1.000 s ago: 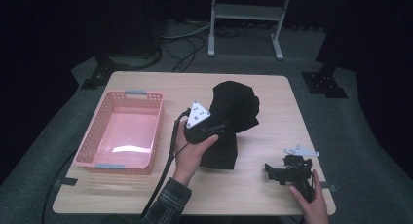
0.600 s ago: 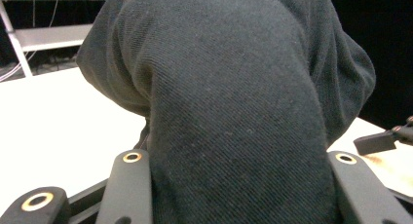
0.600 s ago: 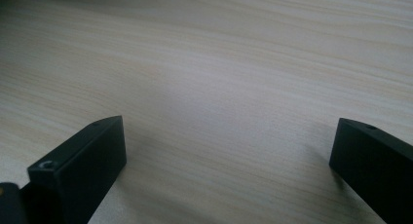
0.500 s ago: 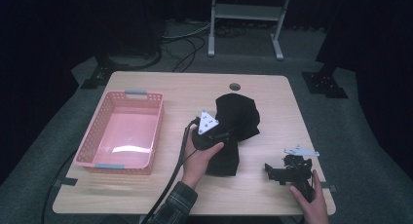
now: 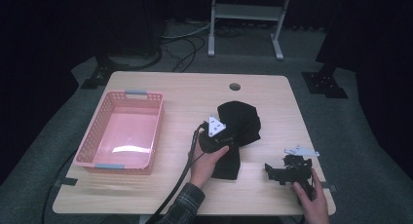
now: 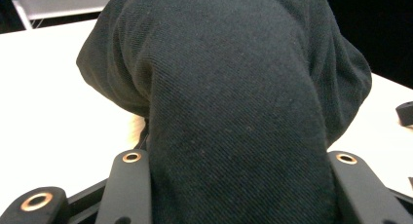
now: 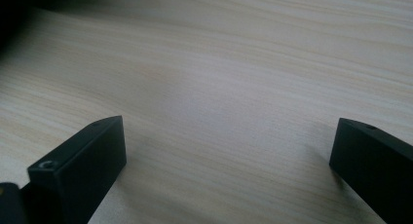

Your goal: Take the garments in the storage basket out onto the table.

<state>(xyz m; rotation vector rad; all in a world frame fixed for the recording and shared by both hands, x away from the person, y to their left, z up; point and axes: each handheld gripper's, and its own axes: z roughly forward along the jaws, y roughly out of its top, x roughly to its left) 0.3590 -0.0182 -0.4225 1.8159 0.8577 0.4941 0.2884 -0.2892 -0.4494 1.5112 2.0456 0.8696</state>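
Lower and nearer the person than a second ago, the left gripper (image 5: 225, 139) has brought the black cloth (image 5: 238, 131) down with it. On the table (image 5: 185, 95), right of the pink basket (image 5: 104, 136), the cloth lies heaped. Its fold fills the left jaws, which clamp it. The right gripper (image 5: 287, 169) rests near the table's right corner, jaws wide apart over bare wood.

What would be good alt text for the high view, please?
A person's left gripper is shut on a black cloth lying near the middle of a wooden table. An empty pink basket sits at the table's left, and the right gripper rests open near the right front corner.
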